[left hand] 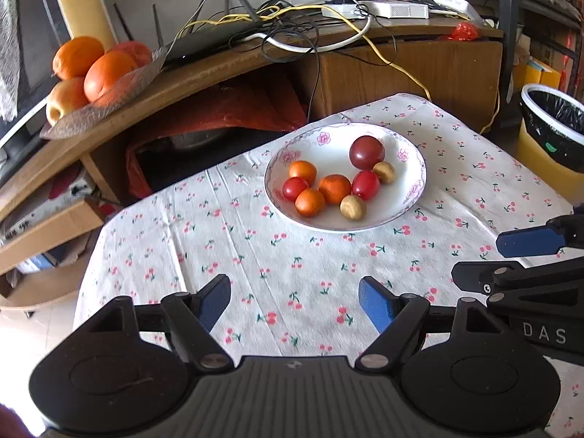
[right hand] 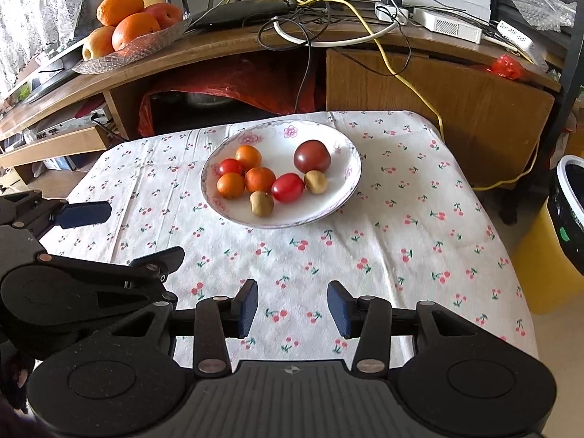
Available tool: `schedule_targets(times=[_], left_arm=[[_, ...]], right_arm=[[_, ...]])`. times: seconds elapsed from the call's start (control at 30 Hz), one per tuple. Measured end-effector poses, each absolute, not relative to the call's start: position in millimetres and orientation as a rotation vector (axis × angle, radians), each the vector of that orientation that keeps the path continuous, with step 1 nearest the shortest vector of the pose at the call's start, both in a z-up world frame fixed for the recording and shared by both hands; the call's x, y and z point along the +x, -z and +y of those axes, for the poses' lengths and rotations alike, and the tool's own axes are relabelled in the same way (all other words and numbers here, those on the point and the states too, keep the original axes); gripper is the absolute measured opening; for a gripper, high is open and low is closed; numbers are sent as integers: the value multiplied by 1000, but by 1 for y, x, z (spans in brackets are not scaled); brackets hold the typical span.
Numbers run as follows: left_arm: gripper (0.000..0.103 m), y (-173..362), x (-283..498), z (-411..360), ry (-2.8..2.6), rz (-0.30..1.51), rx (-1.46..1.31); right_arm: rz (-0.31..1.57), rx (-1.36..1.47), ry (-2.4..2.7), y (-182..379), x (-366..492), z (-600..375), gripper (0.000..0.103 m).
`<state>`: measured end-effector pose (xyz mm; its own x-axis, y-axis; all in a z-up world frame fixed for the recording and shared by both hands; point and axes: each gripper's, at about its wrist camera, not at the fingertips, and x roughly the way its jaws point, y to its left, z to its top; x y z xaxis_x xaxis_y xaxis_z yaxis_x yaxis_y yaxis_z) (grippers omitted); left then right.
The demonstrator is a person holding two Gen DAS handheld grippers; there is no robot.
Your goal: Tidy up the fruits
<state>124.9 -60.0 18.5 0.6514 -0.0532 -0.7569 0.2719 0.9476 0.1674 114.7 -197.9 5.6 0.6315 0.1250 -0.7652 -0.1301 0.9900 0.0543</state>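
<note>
Left wrist view shows a white floral-rimmed bowl (left hand: pixel 416 168) on the cherry-print surface (left hand: pixel 277 266), toward its far side. It holds 8 small fruits: 1 dark plum (left hand: pixel 367 152) at the far right, 3 small oranges (left hand: pixel 335 189) toward the left and middle, 2 red cherry tomatoes (left hand: pixel 365 184) and 2 brown kiwi berries (left hand: pixel 353 207). The fruits lie clustered, most touching a neighbour.

On the wooden cabinet behind, at far left, a glass dish (left hand: pixel 109 104) carries larger oranges (left hand: pixel 108 73) and an apple (left hand: pixel 65 99); its left end is cut off by the frame edge. A lined bin (right hand: pixel 569 215) stands to the right of the surface, only partly in view.

The left gripper (left hand: pixel 295 301) hangs over the near part of the surface, its blue-padded fingers (left hand: pixel 215 301) wide apart with nothing between them. The right gripper (right hand: pixel 292 306) sits just beside it on the right, fingers (right hand: pixel 246 308) likewise apart and holding nothing. Both are well short of the bowl.

Cables and boxes crowd the cabinet top. The space under the cabinet is dark; a red sheet (right hand: pixel 233 84) drapes there and what lies beneath it is hard to make out.
</note>
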Motion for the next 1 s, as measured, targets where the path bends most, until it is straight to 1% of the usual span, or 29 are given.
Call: schedule_targets(times=[0.5, 0.97, 1.0], left_arm=[[85, -23, 99, -52, 188, 831, 248], [85, -27, 91, -48, 168, 801, 227], [84, -27, 92, -48, 169, 806, 225]], right_arm=[[858, 23, -139, -12, 87, -192, 39], [839, 34, -140, -16, 76, -189, 39], [837, 36, -142, -16, 76, -189, 39]])
